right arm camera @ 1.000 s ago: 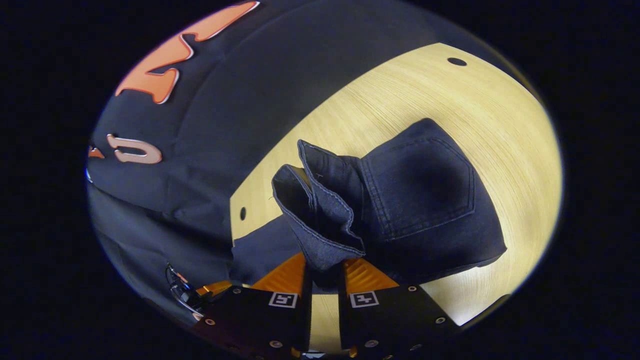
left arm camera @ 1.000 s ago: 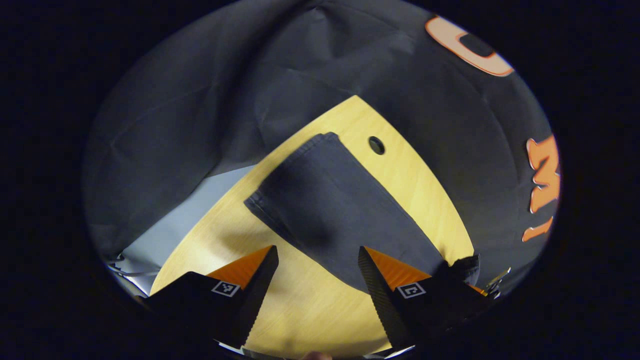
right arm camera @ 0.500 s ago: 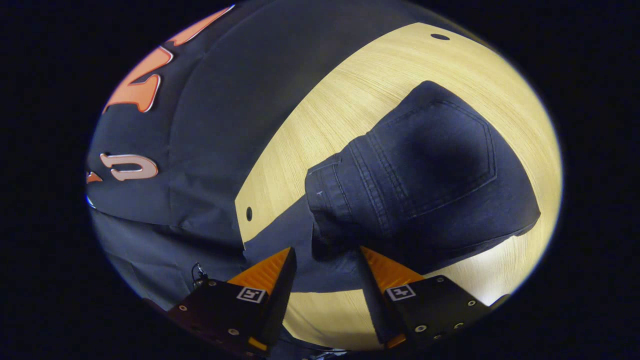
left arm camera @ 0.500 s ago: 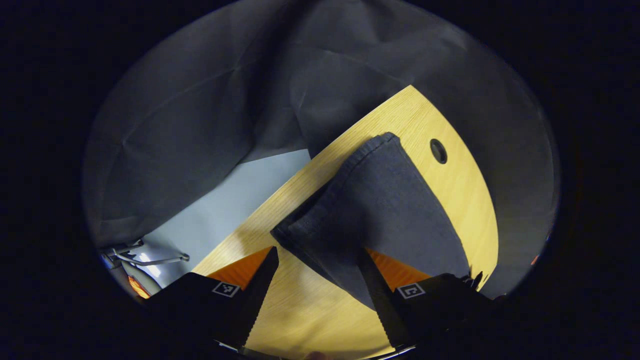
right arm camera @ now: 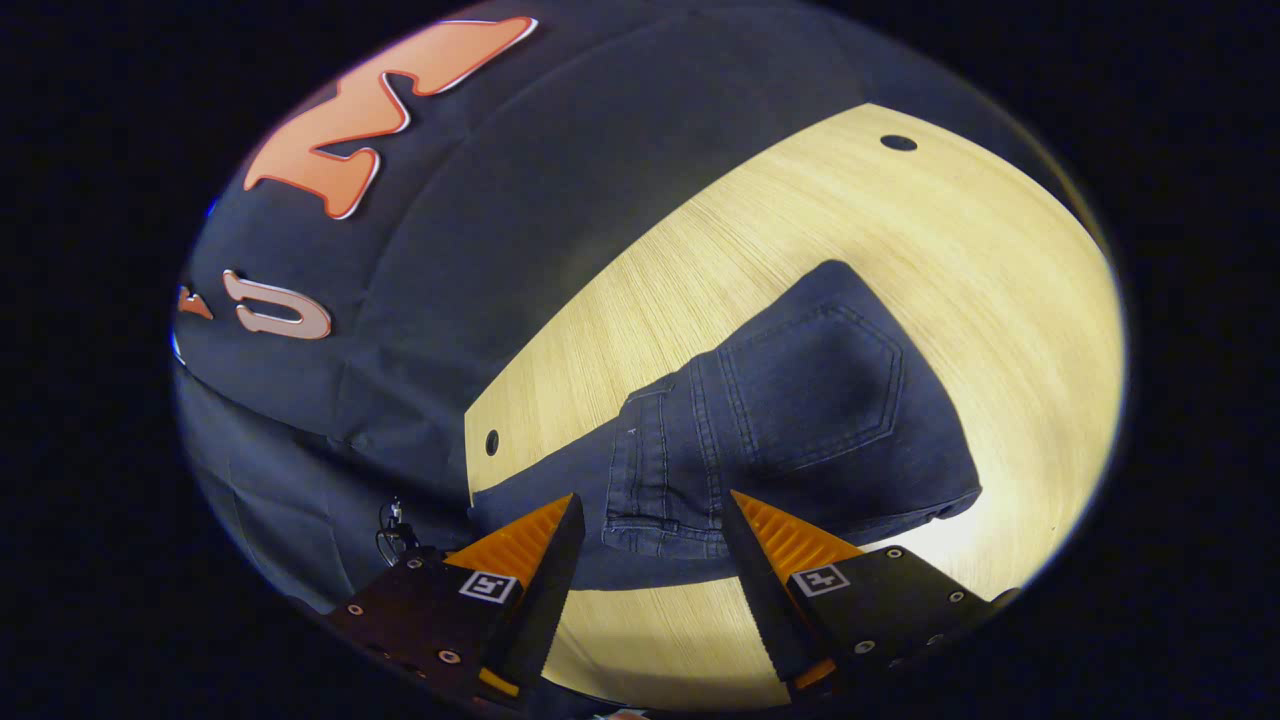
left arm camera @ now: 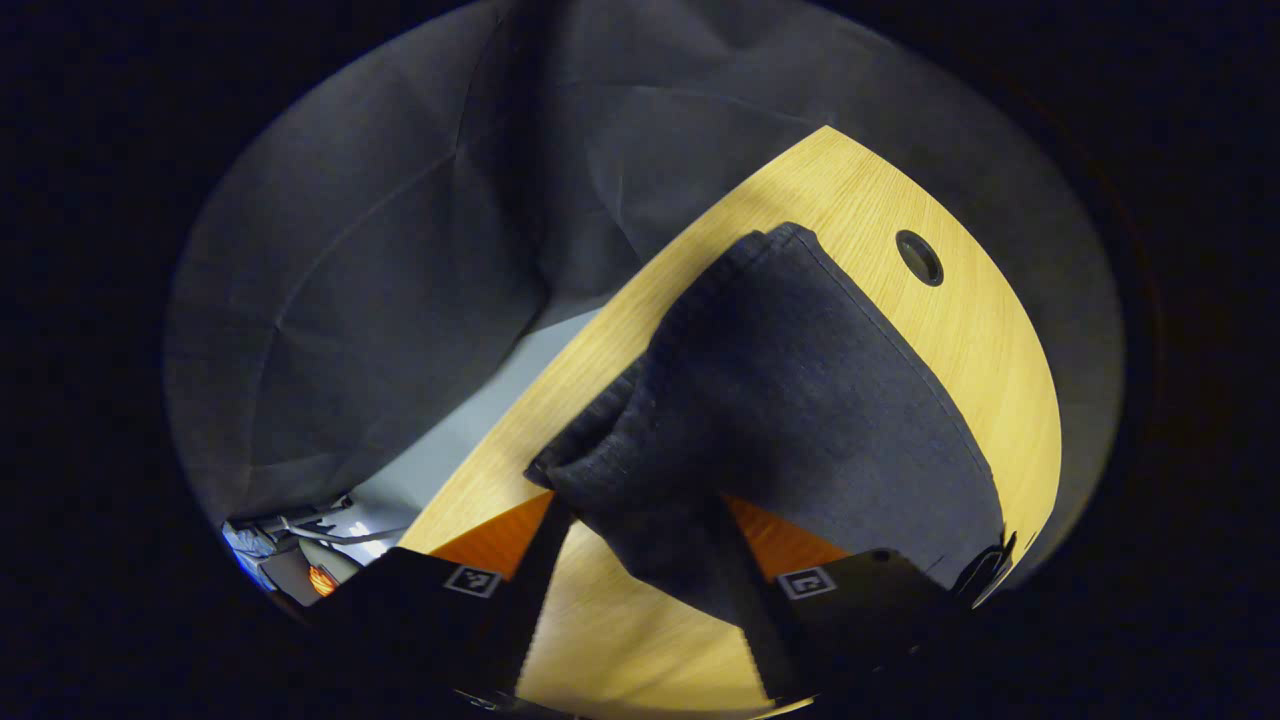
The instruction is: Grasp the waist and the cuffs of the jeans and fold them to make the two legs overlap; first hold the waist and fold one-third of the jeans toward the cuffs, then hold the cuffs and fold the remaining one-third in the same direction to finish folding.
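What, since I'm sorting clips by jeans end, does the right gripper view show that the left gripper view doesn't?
Right gripper view: the waistband and back pocket, lying just beyond the open right gripper. Left gripper view: the cuffs, bunched between the fingers of the open left gripper, plus grey floor. Both: the dark jeans on the wooden table.

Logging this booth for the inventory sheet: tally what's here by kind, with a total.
Jeans: 1
Wooden table: 1
Grippers: 2, the left gripper and the right gripper
Total: 4
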A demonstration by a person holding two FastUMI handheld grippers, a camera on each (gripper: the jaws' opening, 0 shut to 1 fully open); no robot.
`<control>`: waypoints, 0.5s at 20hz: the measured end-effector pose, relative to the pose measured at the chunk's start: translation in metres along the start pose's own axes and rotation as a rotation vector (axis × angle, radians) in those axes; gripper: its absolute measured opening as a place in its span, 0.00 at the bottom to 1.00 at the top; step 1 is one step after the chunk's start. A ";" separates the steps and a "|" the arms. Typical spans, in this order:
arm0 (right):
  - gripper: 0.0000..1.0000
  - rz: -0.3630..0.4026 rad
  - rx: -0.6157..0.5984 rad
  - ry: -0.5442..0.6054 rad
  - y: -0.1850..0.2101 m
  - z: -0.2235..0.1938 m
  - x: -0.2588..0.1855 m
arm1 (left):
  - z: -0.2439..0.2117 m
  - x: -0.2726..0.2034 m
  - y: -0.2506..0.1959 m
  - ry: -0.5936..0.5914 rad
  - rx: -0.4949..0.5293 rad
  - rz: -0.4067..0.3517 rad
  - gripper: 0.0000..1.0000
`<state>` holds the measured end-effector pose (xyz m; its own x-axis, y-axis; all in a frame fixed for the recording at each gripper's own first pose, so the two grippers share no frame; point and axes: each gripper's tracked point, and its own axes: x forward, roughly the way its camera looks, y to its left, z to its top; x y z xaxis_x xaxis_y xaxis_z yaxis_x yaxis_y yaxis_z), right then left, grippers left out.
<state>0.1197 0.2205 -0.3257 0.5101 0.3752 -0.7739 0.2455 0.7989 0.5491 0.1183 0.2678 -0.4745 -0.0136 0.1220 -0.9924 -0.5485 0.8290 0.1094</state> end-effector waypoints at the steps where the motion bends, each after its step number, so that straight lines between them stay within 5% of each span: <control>1: 0.85 -0.002 -0.015 -0.010 -0.001 0.003 -0.005 | 0.001 0.001 -0.005 -0.025 0.032 -0.024 0.71; 3: 0.84 -0.005 -0.042 -0.028 -0.008 0.008 -0.017 | 0.005 -0.001 -0.019 -0.067 0.058 -0.064 0.16; 10: 0.88 -0.009 -0.140 -0.100 -0.027 0.036 -0.048 | 0.007 -0.042 -0.039 -0.204 0.019 -0.210 0.08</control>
<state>0.1184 0.1636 -0.2924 0.5899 0.3247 -0.7393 0.1364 0.8623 0.4876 0.1462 0.2340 -0.4370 0.2685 0.0522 -0.9619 -0.5060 0.8573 -0.0948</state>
